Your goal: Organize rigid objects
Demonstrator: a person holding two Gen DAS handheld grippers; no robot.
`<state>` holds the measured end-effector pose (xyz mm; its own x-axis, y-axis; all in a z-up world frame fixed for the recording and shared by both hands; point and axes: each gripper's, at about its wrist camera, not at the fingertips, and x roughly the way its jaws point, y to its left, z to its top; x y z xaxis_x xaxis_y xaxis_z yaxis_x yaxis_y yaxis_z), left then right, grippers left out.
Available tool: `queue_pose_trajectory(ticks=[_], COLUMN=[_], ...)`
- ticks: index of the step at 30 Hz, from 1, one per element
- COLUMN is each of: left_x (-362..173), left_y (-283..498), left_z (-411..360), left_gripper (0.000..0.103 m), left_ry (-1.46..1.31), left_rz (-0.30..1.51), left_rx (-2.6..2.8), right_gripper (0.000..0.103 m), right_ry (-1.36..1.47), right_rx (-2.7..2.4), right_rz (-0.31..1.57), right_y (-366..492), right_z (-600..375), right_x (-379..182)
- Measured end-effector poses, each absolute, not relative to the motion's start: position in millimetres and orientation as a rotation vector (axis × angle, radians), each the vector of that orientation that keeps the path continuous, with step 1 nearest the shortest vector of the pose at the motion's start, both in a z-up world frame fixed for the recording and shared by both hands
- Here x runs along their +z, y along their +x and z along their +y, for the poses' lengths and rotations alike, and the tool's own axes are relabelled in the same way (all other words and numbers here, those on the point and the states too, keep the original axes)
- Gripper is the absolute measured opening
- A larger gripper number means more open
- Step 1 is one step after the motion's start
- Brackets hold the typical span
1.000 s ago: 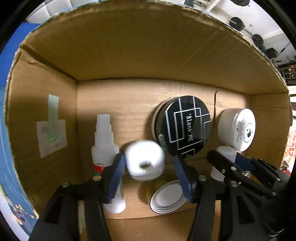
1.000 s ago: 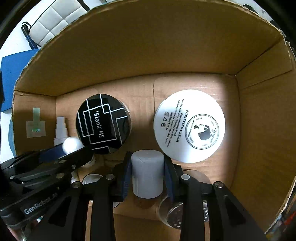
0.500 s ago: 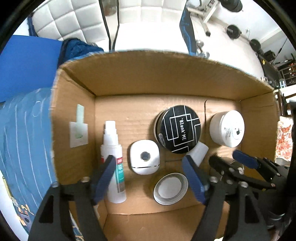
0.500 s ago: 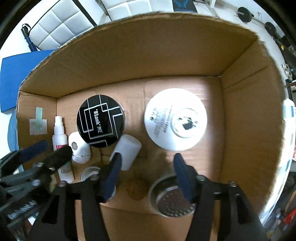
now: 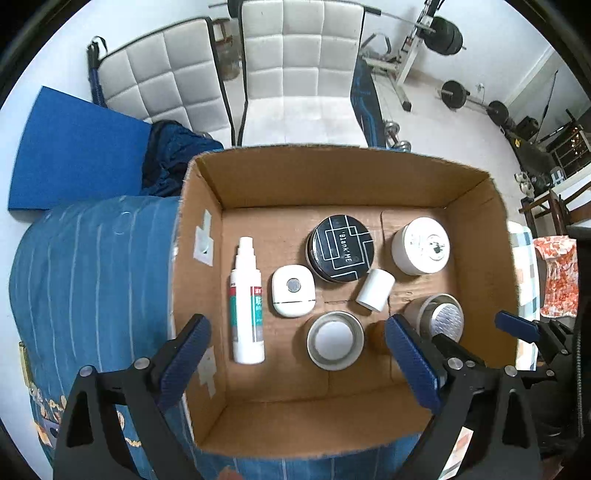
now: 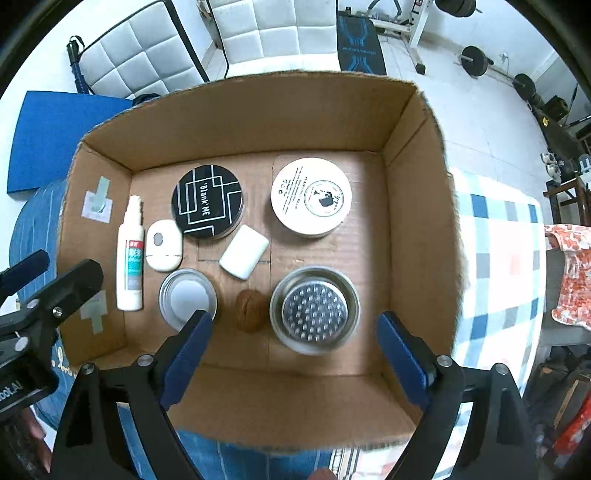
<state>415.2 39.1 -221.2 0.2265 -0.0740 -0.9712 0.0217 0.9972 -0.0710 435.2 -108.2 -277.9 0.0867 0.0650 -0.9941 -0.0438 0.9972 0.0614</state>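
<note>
An open cardboard box point(image 5: 332, 177) point(image 6: 258, 110) holds several items. A white spray bottle point(image 5: 246, 306) point(image 6: 130, 254) lies at the left. Beside it lie a white rounded case point(image 5: 293, 291) point(image 6: 164, 245), a black "Blank ME" tin point(image 5: 340, 248) point(image 6: 207, 200), a white cream jar point(image 5: 421, 245) point(image 6: 311, 196), a small white cylinder point(image 5: 375, 288) point(image 6: 243, 257), a metal lid point(image 5: 334, 340) point(image 6: 187, 296), a walnut point(image 6: 252, 310) and a metal strainer cup point(image 5: 439, 318) point(image 6: 314, 309). My left gripper point(image 5: 295, 358) and right gripper point(image 6: 291, 350) are both open and empty, held above the box's near side.
The box sits on a blue striped cloth point(image 5: 92, 266). A checked cloth point(image 6: 495, 258) lies to the right. White padded chairs point(image 5: 295, 66) and a blue mat point(image 5: 74, 155) stand behind the box. Gym weights point(image 5: 443, 33) lie on the floor beyond.
Both grippers opened, let go of the white case and the white cylinder inside the box, and pulled back up and away, so the whole box now shows.
</note>
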Motion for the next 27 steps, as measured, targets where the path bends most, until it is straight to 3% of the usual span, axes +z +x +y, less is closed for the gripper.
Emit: queue_pose_trajectory(ticks=[15,17,18,20,27], left_x=[-128.4,-108.8,-101.9,-83.6,-32.7], left_y=[322.2,300.5,292.6,269.7,214.7], left_z=[31.4,26.7,25.2,19.6,21.6], left_gripper=[0.097,0.097,0.097,0.103,0.103], left_ry=[-0.045,-0.045,-0.042,-0.025,-0.048], left_rz=[1.150,1.114,1.100,1.067,1.005], left_rx=[-0.054,-0.059,-0.065,-0.074,-0.076], right_gripper=[0.093,0.096,0.102,0.103,0.103], right_ry=[0.027,0.028,0.026,0.022,0.045], right_rx=[0.070,0.052,0.043,0.038,0.047], right_rz=[1.328,1.306,1.289,1.250,1.119], right_y=[351.8,333.7,321.5,295.1,221.6], right_z=[-127.3,-131.7,-134.2,-138.7,-149.5], right_x=[-187.1,-172.7,-163.6,-141.2,-60.8])
